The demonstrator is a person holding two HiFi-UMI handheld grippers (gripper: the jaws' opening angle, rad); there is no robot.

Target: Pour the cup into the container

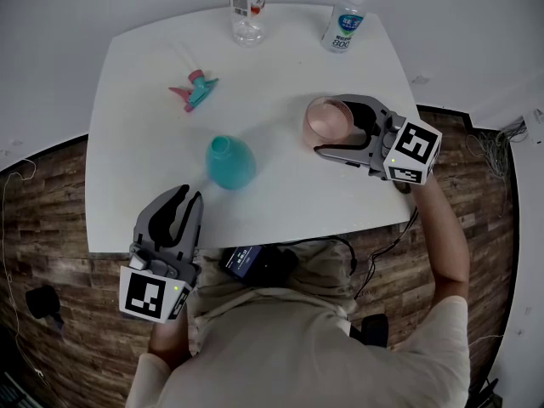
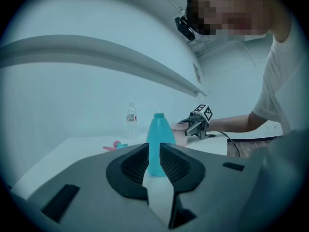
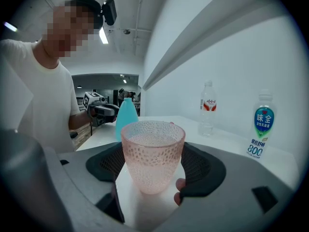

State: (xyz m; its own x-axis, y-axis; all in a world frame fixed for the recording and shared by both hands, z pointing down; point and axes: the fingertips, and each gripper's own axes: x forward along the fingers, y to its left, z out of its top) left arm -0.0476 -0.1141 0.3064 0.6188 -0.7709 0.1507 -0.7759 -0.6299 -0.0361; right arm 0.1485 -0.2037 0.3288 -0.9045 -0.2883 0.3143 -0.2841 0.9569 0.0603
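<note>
A pink dimpled glass cup stands upright on the white table, right of centre. My right gripper is shut on the cup, one jaw on each side. In the right gripper view the cup fills the gap between the black pads and seems to hold clear liquid. The teal container, a narrow-necked bottle with no cap, stands left of the cup. My left gripper is open at the table's front edge, just short of the container, with nothing in it. The teal container shows through the left gripper jaws.
A clear water bottle and a white-labelled bottle stand at the table's far edge. A pink and teal spray head lies left of centre. A black device with a cable sits at the person's lap.
</note>
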